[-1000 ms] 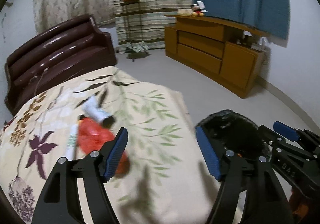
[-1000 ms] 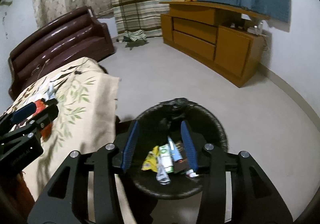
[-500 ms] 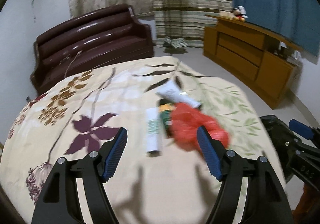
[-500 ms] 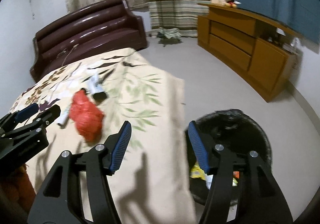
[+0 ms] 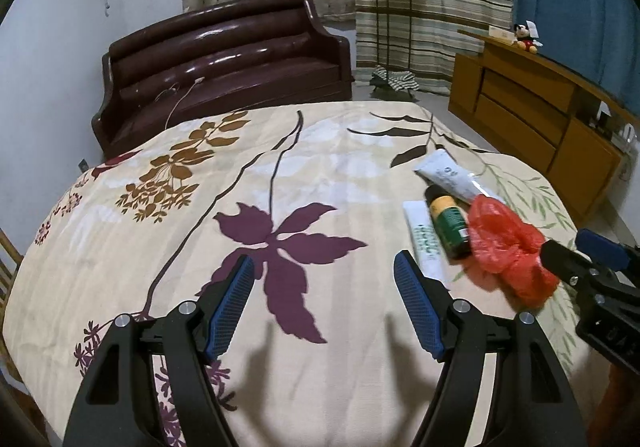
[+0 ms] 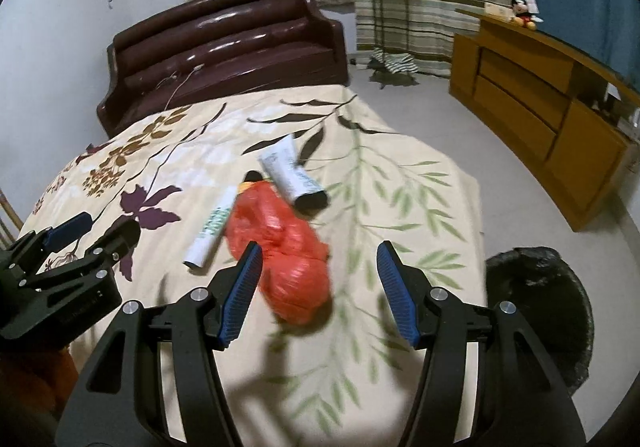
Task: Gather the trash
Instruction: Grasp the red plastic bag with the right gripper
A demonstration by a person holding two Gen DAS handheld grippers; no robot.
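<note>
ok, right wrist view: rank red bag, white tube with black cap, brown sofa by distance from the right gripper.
1. red bag, just ahead, nearer the left finger of the right gripper.
2. white tube, beyond the bag.
3. brown sofa, behind the table.

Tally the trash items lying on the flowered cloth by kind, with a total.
Red plastic bag: 1
White tubes: 2
Yellow-and-green bottle: 1
Total: 4
</note>
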